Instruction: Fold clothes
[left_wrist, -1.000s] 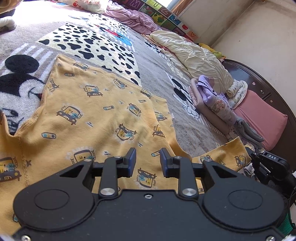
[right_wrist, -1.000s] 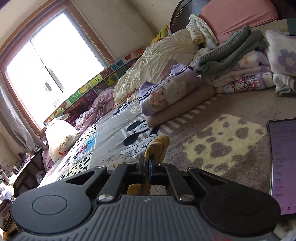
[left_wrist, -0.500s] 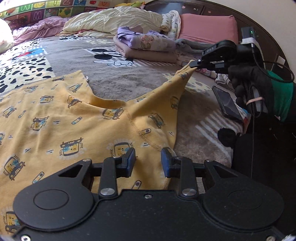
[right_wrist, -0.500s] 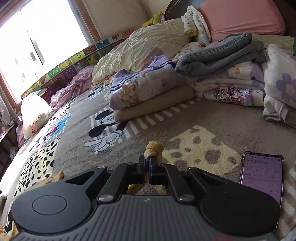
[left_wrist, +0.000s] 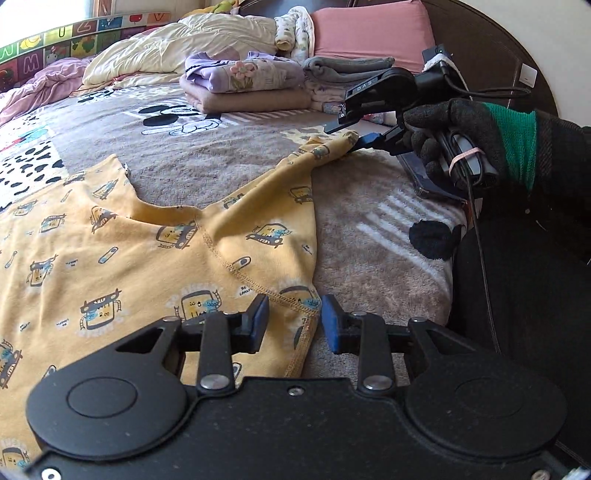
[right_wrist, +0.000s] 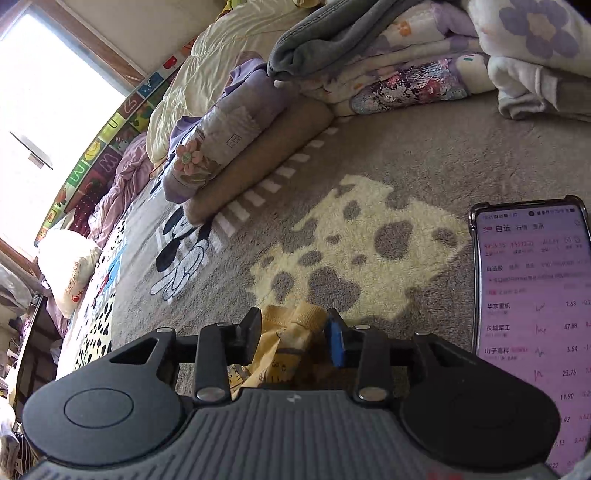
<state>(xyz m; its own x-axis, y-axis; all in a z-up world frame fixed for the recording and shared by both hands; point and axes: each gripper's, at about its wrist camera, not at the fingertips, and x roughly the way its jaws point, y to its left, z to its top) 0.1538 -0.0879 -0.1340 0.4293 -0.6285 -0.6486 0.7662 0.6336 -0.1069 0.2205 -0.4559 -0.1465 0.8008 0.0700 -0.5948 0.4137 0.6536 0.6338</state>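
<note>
Bed blanket (left_wrist: 229, 155), yellow top (left_wrist: 122, 258) — both tools (left_wrist: 293, 317) (right_wrist: 293, 328) apart

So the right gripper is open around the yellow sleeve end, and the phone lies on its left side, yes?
Not quite. In the right wrist view the phone lies to the right of the right gripper, not the left. The rest holds: its jaws stand open with the yellow sleeve end between them.
</note>
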